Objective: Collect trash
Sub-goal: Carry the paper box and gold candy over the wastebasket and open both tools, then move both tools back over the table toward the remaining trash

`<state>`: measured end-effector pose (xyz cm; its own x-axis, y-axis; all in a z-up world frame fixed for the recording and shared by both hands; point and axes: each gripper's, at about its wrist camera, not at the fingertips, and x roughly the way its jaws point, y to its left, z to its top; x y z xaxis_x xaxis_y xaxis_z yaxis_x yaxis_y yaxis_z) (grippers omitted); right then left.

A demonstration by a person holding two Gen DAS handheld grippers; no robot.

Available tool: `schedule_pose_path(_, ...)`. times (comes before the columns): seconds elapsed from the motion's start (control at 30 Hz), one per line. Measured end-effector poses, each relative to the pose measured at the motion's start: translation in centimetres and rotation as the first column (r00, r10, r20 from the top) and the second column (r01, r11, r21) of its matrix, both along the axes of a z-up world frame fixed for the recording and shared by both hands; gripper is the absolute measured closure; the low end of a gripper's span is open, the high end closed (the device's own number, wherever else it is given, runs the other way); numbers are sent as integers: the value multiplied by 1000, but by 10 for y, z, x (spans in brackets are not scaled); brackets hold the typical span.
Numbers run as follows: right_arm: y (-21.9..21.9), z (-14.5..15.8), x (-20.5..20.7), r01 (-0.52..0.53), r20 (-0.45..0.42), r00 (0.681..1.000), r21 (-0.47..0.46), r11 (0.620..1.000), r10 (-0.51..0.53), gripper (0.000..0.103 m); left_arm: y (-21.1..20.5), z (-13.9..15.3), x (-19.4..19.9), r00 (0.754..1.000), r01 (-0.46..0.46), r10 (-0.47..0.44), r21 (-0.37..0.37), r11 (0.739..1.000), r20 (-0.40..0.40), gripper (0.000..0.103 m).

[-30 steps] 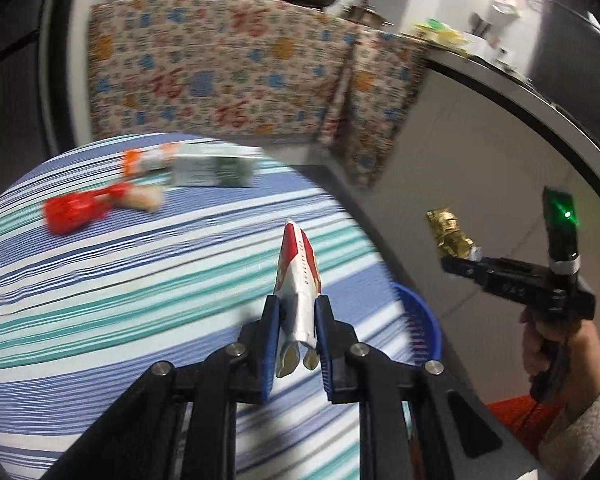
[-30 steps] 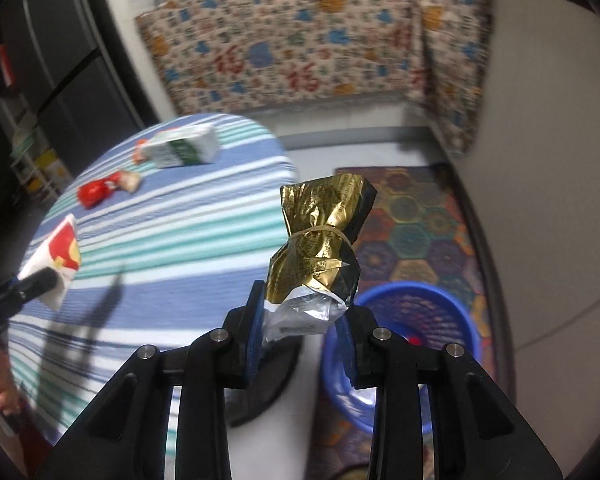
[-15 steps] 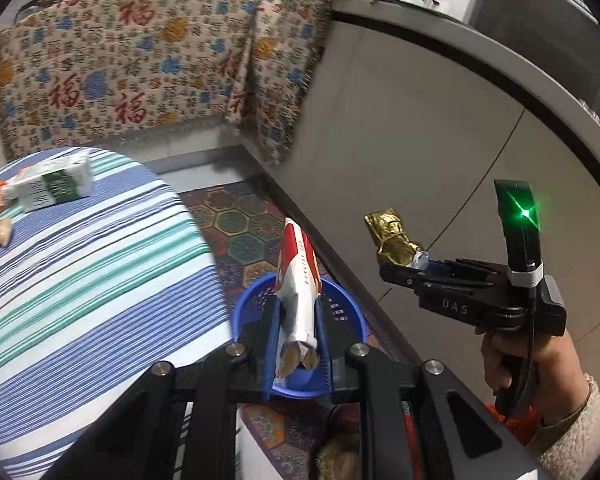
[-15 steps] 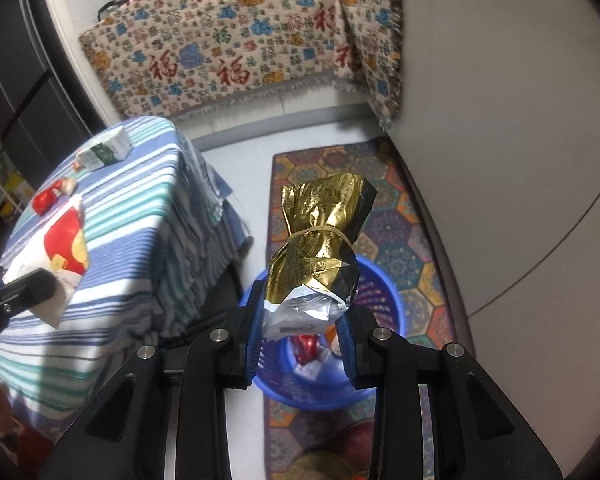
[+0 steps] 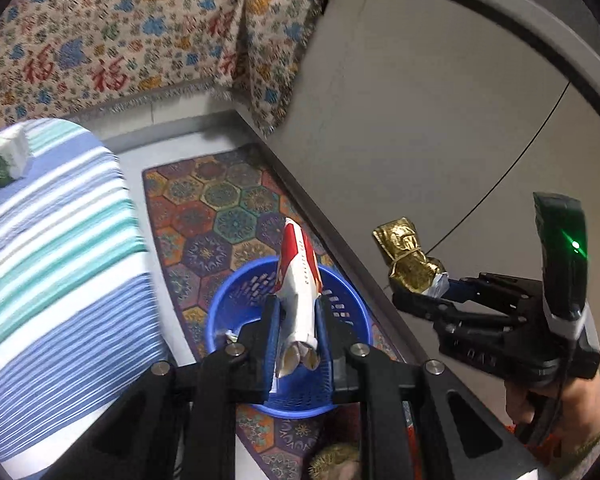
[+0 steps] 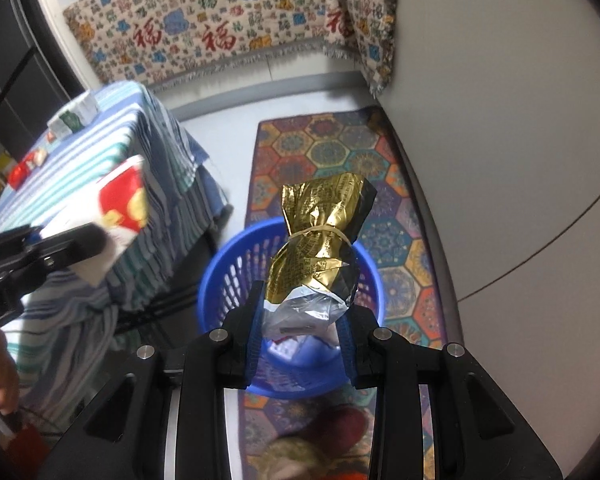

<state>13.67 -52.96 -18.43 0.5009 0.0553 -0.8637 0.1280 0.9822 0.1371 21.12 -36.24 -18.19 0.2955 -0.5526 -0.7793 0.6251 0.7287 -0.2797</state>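
Wrapper [image 5: 298, 280], red and white, pinched edge-on between left gripper [image 5: 298, 322] jaws, nearly closed on it; hangs directly over blue basket [image 5: 342, 304], which sits on patterned rug [image 5: 220, 216] just below and ahead of those jaws. Gold bag [image 6: 320, 240], tied with a band, clamped at its silver end in right gripper [image 6: 300, 316] jaws, wider apart but firm on it; also above basket [image 6: 228, 264], rim showing on both sides of the jaws. Judged step: drop both into basket. Best done by centring each piece over the opening, lowering a little, then opening jaws fully, one side at a time. Light, flat wrapper likely to drift or cling to a pad; release low. Keep clear of table [image 5: 60, 260] edge, just left of left jaws.
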Motion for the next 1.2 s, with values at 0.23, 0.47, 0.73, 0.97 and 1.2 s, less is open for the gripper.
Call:
schedule_pose_path(0.23, -3, -21, 5, -8, -27, 1000, -17, 1000, 7, 69, -29, -23, 14, 999, 15, -14, 18, 1000, -31, 83)
schedule_pose_path(0.47, -3, -45, 10, -11, -32, 999, -37, 999, 10, 44, -53, -41, 24, 998, 48, -47, 23, 999, -31, 46)
schedule_pose_path(0.73, -9, -21, 4, 49, 26, 999, -90, 995, -46, 23, -19, -16, 13, 999, -18, 17, -21, 1000, -38, 46)
schedule_pose_path(0.97, 21, 33, 1, 64, 189, 981, -161, 985, -33, 6, 53, 38, -29, 995, -88, 90, -38, 995, 43, 37)
schedule_pose_path(1.2, 86, 62, 12, -54, 274, 956, -172, 984, 101, 6, 134, 49, -40, 958, -264, 254, 63, 962, 135, 37)
